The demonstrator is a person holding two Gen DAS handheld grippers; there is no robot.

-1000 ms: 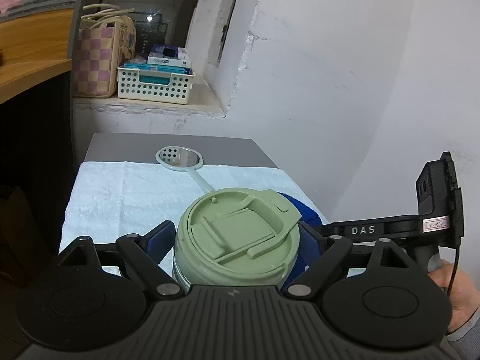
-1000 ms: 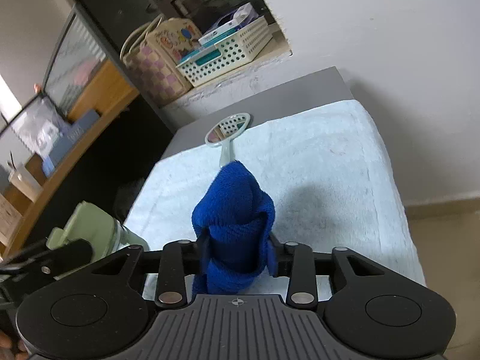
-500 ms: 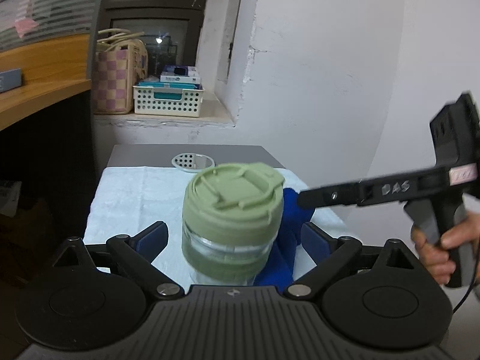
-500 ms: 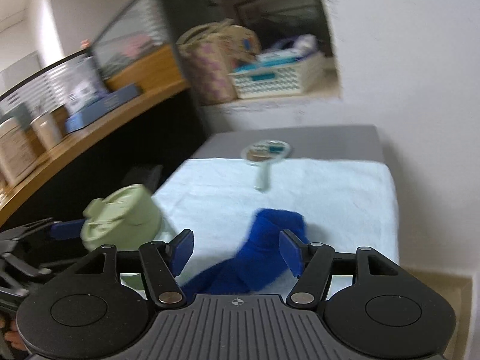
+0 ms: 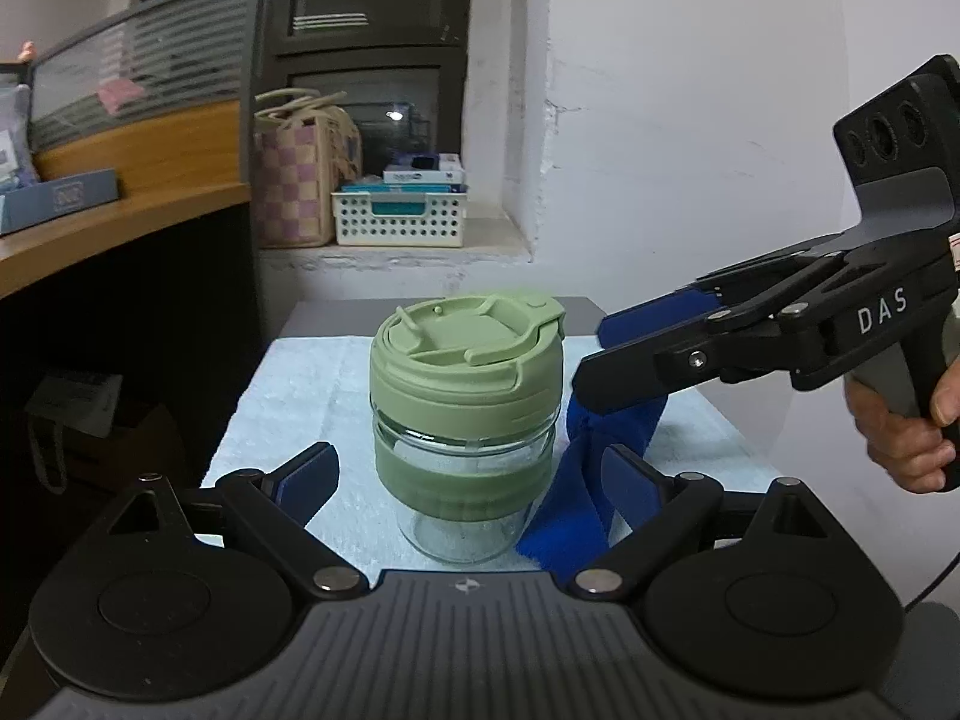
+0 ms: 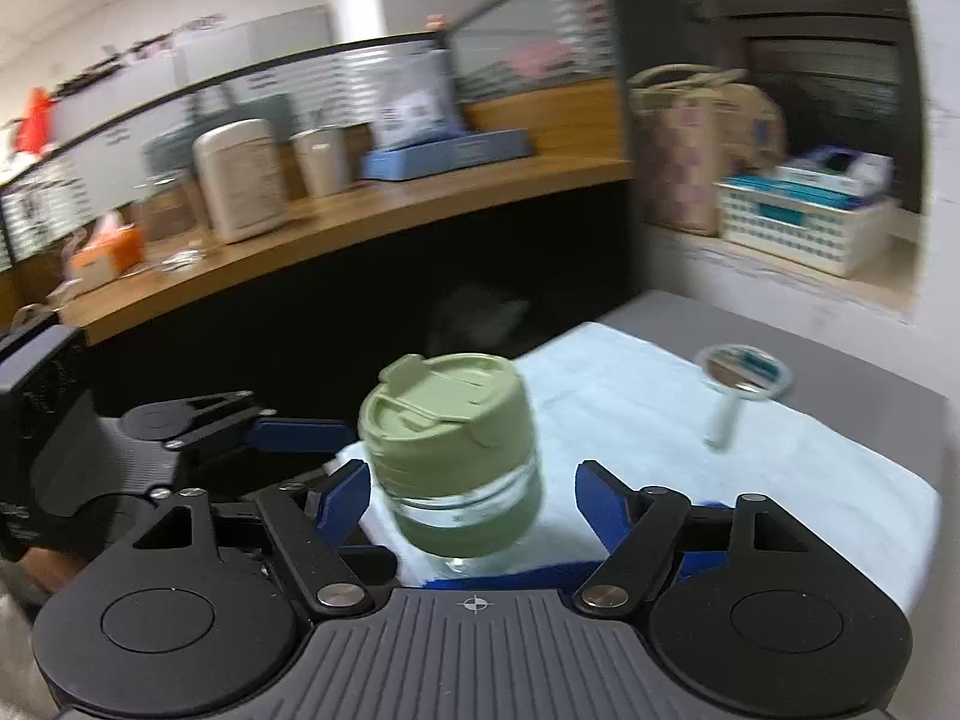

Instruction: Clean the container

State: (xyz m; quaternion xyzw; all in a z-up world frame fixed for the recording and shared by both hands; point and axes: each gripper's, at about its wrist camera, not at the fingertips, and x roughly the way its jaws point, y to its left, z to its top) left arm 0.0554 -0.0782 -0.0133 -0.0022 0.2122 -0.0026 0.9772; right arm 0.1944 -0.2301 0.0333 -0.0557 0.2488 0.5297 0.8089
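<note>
A glass container with a green lid and green band (image 5: 465,420) stands upright on a pale towel (image 5: 312,378). My left gripper (image 5: 474,480) is open, its fingers on either side of the container and apart from it. A blue cloth (image 5: 576,498) lies against the container's right side, under my right gripper (image 5: 600,360), which comes in from the right. In the right wrist view the container (image 6: 450,456) sits between the open fingers of my right gripper (image 6: 474,498), and a strip of the blue cloth (image 6: 516,576) shows at the gripper's base.
A small hand mirror (image 6: 744,372) lies on the towel at the far end. A white basket (image 5: 399,216) and a checked bag (image 5: 300,174) stand on the ledge behind. A wooden counter (image 6: 336,228) with jars runs along the left. White wall (image 5: 690,150) at the right.
Both grippers opened: the left let go of the container, now standing on the towel, and the right let go of the blue cloth. The right gripper swung round toward the container.
</note>
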